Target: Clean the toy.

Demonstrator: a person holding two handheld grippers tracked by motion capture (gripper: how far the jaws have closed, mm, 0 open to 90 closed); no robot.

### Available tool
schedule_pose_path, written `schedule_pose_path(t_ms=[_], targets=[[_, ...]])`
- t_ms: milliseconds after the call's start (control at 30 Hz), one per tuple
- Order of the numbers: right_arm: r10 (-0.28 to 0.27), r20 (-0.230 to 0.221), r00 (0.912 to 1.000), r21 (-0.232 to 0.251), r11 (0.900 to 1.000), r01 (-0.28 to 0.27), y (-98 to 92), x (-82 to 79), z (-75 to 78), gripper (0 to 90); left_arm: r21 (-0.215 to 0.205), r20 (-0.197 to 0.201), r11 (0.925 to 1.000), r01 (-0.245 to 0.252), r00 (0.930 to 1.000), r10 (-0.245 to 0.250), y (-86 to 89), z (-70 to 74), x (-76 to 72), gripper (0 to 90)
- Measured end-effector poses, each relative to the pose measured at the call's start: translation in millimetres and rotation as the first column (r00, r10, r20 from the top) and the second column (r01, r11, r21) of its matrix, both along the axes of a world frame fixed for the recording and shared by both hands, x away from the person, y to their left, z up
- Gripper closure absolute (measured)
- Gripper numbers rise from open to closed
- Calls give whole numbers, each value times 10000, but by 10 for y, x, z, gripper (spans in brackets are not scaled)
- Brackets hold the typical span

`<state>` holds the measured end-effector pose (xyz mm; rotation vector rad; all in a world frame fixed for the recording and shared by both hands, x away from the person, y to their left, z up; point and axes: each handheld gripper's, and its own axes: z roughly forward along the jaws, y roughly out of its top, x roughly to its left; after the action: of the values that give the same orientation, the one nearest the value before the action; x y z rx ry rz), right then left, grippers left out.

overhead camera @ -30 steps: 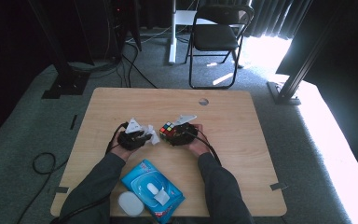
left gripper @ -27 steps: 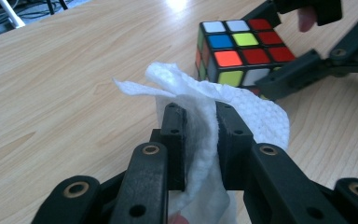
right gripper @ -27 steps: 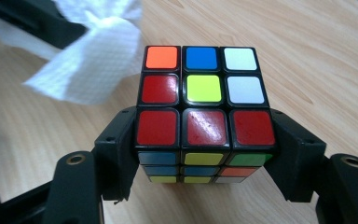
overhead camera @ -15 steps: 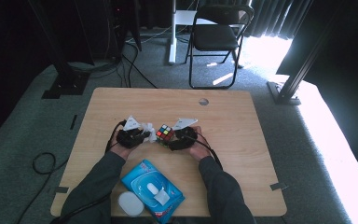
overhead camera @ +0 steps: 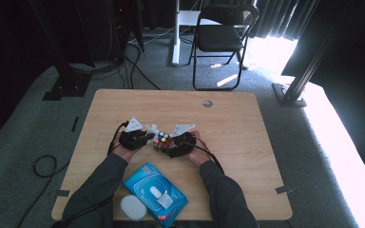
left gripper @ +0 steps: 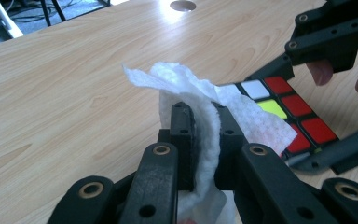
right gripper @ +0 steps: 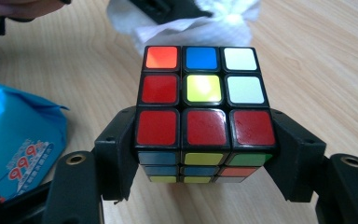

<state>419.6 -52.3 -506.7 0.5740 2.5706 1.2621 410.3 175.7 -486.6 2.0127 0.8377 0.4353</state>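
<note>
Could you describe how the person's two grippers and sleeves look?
Both the left gripper and the right gripper are black, with brass-coloured rivets on their jaw links. Each carries a grey three-cornered plate and trails a black cable. The person wears dark grey long sleeves.

High view: daylight enters at 2 o'clock, burning the floor out to white; the surroundings from 9 to 12 o'clock are near black. The table is evenly lit, with soft shadows and low sharpness. Left gripper view: glare around the hole at 12 o'clock; near jaws soft. Right gripper view: cube sharp, faint sheen on its tiles, corners blurred.
</note>
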Motion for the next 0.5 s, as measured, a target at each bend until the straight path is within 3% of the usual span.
schedule_pose_path(t_ms=[267, 500], targets=[[259, 120, 9996, -13, 9997, -259, 41, -42, 21, 341, -175, 0, 9998, -55, 10000, 55, -27, -9, 24, 819], [233, 217, 9995, -74, 9997, -231, 23, -41, 31, 341, 27, -156, 9999, 131, 9998, -130, -43, -48, 26, 819]])
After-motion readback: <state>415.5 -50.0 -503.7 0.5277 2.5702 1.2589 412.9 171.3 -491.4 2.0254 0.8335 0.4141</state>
